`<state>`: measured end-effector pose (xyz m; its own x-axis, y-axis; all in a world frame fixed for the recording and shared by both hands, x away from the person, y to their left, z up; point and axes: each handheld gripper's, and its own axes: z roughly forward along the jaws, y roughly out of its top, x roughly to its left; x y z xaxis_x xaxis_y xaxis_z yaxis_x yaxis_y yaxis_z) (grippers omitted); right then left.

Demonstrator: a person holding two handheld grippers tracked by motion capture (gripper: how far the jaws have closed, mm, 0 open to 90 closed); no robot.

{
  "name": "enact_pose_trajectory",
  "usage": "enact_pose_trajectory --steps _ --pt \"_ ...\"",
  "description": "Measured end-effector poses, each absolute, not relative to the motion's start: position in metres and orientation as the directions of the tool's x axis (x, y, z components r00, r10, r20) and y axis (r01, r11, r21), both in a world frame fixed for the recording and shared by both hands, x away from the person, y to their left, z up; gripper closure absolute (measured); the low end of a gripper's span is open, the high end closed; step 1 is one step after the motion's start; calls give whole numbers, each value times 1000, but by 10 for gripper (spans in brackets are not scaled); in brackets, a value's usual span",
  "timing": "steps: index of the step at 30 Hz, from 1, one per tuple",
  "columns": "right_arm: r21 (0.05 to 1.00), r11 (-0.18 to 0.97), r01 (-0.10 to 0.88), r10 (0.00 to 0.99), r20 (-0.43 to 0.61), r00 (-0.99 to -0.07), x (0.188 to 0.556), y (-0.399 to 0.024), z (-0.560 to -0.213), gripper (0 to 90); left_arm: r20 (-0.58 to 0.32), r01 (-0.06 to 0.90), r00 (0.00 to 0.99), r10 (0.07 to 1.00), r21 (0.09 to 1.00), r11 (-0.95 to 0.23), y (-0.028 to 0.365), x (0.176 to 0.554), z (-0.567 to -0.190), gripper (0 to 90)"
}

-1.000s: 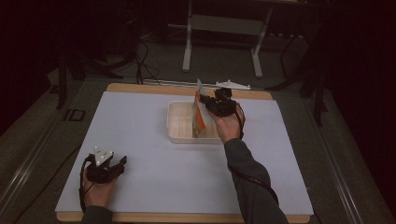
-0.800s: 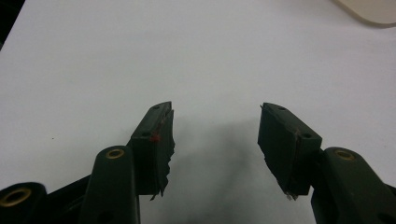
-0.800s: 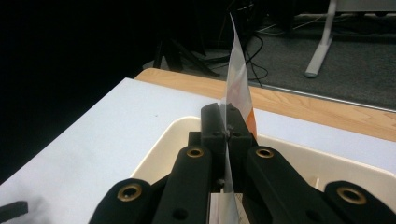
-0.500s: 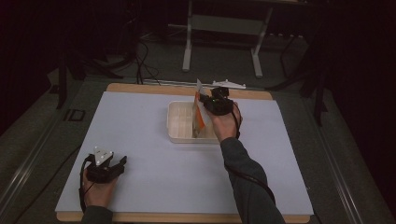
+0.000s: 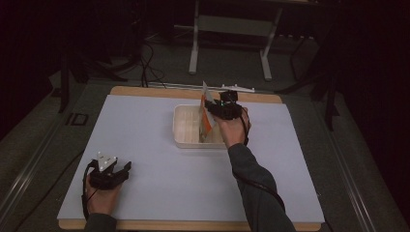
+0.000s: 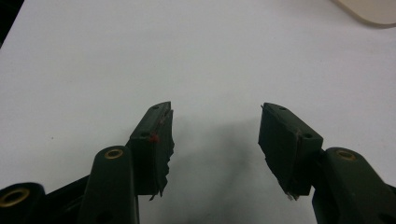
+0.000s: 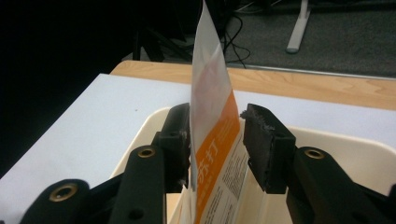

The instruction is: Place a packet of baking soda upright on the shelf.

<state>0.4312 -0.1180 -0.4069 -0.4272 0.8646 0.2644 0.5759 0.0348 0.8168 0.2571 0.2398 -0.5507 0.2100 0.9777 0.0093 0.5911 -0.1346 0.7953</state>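
Matte white sheeting covers the table [image 5: 159, 193], with a strip of pale wood showing along its far and near edges. At the near left corner the person's left hand [image 5: 100, 197] lies low on the sheet, wrapped around the left gripper [image 5: 124, 167], a black tool topped by a grey three-cornered plate, its cable looping back round the wrist. In the left gripper view its two blunt black jaws, fitted with brass-coloured rivets and frayed dark padding on their inner faces, stand wide apart over bare white surface with nothing between them, casting a soft shadow below. Toward the middle of the table, nearer the far edge, sits a shallow cream plastic tray [image 5: 186, 140] with rounded corners, smooth walls and low dividers inside. Standing on edge in its right part is a flat packet [image 5: 207, 108], glossy, white toward its pointed top and orange lower down, with white characters on the orange band and fine dark print on the white panel below. The right gripper [image 7: 215, 126] reaches in from the right with the forearm, in a dark grey sleeve, stretched up across the table and the right hand [image 5: 232, 129] raised above the tray's right side. In the right gripper view the packet rises between the jaws: the left jaw lies against it, while the right jaw, its pad rough and worn, stands a little off the orange face, so the grip is narrow but not pinched tight.
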Motion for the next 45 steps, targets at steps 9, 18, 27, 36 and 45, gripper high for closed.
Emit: enact_pose_trajectory --steps 9,18,27,36,45 --pt "830 116 546 849 203 -488 411 -113 -406 555 8 590 210 978 797 -133 240 257 -551 442" --pt "815 129 565 828 225 -514 397 -123 -391 498 7 587 206 979 799 -130 240 257 -551 442" --pt "812 117 571 808 257 -531 385 -142 -377 482 7 587 205 979 799 -129 240 257 -551 442" --pt "816 122 565 788 266 -555 370 -159 -371 466 10 589 203 979 798 -130 240 257 -551 442" --pt "814 106 571 778 289 -558 350 -183 -385 463 12 589 199 980 798 -129 240 257 -551 442"
